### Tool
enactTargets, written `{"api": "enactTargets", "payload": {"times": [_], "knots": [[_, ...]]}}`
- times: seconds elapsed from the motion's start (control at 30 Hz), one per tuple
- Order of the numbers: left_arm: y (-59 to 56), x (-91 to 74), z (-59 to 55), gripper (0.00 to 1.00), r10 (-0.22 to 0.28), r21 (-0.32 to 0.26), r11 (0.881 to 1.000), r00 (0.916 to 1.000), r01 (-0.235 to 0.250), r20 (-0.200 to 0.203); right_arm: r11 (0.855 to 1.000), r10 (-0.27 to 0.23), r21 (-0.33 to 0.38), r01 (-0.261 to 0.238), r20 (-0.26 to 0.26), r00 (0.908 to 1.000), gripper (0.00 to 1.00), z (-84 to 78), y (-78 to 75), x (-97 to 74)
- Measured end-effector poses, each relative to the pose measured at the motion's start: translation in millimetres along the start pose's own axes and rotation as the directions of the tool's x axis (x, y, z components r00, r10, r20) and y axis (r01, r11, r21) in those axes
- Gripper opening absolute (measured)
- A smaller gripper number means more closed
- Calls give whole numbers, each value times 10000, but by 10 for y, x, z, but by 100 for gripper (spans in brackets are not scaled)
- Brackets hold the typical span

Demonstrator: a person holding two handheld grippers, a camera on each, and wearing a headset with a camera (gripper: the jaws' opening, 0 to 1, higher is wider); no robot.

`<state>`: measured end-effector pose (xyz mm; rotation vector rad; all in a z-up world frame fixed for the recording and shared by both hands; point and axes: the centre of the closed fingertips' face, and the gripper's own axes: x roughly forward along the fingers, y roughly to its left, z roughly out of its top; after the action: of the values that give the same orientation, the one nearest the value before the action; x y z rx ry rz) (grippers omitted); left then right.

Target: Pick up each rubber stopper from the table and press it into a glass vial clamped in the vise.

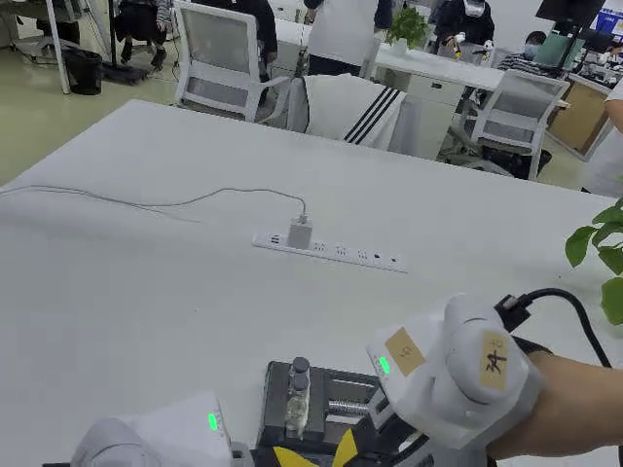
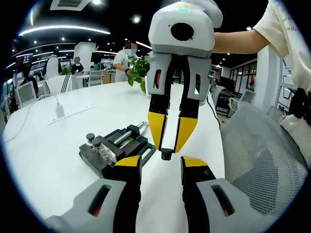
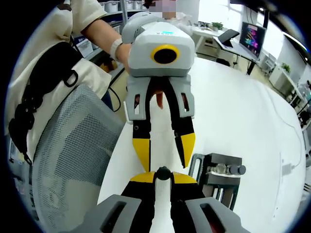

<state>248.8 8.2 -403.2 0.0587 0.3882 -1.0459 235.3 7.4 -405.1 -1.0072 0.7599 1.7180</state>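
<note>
A small black rubber stopper (image 3: 163,173) sits pinched between my right gripper's (image 3: 162,178) yellow tips, so that gripper is shut on it. In the left gripper view the same stopper (image 2: 166,154) hangs from the right gripper (image 2: 167,145) just above the table. My left gripper (image 2: 161,167) faces it, open and holding nothing, its tips on either side just below the stopper. The black vise (image 2: 114,150) stands to the left of both, clamping a glass vial (image 1: 297,401) that has a dark stopper (image 1: 300,367) on its end.
A white power strip (image 1: 331,249) with a plugged charger and a thin cable (image 1: 127,202) lies across the middle of the white table (image 1: 146,282). A mesh office chair (image 3: 73,155) stands by the table edge. Plant leaves (image 1: 608,243) reach in from the right.
</note>
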Motion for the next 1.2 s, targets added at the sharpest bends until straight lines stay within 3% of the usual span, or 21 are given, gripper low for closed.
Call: {"api": "enactTargets", "payload": {"times": [0.27,0.4,0.63,0.8,1.07,1.2], "knots": [[210,-152,-165,60,1262,-427,9910,9919,-1266,-123,9999,-131,35,132,-309,9994,6,-80,-121,34],[329,-248,-232,77,1961,-519,9791,9804,-1967,-169,9997,-259,-8,259,-431,9987,6,-100,-198,32],[500,-376,-364,93,2783,-834,9554,9581,-2834,-671,9986,-521,-10,522,-681,9963,6,-106,-341,-7],[548,-426,-393,99,3006,-971,9467,9508,-3070,-754,9972,-746,-2,749,-933,9928,6,-130,-472,-34],[515,-421,-461,99,2862,-1202,9478,9542,-2953,-873,9903,-1391,-193,1377,-1290,9818,6,-122,-752,-1],[482,-409,-481,99,2790,-1018,9522,9556,-2881,-951,9884,-1506,-438,1457,-1440,9781,6,-72,-826,3]]}}
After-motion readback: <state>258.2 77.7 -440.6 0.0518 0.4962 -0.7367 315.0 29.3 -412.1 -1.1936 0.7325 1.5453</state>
